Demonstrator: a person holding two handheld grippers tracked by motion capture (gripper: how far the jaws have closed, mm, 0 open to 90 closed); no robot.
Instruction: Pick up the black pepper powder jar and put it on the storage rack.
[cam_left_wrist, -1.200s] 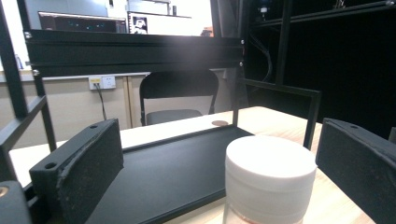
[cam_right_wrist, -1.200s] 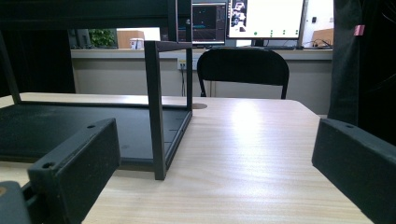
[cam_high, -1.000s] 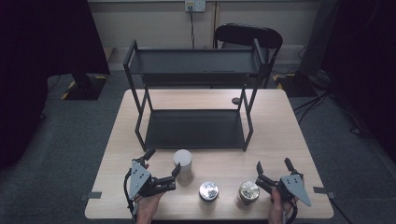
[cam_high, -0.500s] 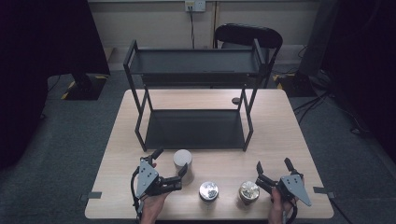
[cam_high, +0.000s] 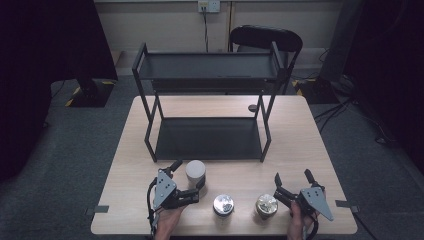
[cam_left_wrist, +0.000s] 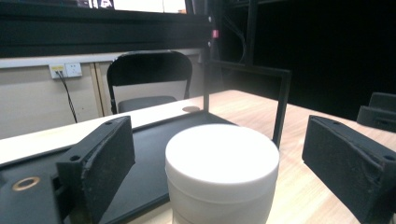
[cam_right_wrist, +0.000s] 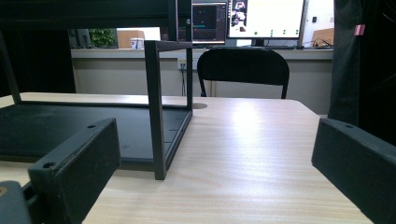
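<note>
Two spread jaws of the left gripper (cam_left_wrist: 219, 154) flank the white lidded jar (cam_left_wrist: 222, 172), which stands just in front of the black two-tier rack (cam_high: 207, 137), neither pad touching. It looks rigid, light and smooth-walled, so a squeeze across the straight wall below the lid should hold best. Right gripper (cam_high: 292, 182) hangs spread and empty, well apart from the rack.

White jar (cam_high: 195, 172), black shelf rack (cam_high: 207, 137)

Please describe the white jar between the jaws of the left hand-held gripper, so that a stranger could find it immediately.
Start at the black two-level shelf on the wooden table. Just in front of its lower level, toward the left, stands the white jar between the open jaws of the left hand-held gripper. Unlike the two shiny metal-topped jars nearer the table edge, it is plain matte white.
</note>
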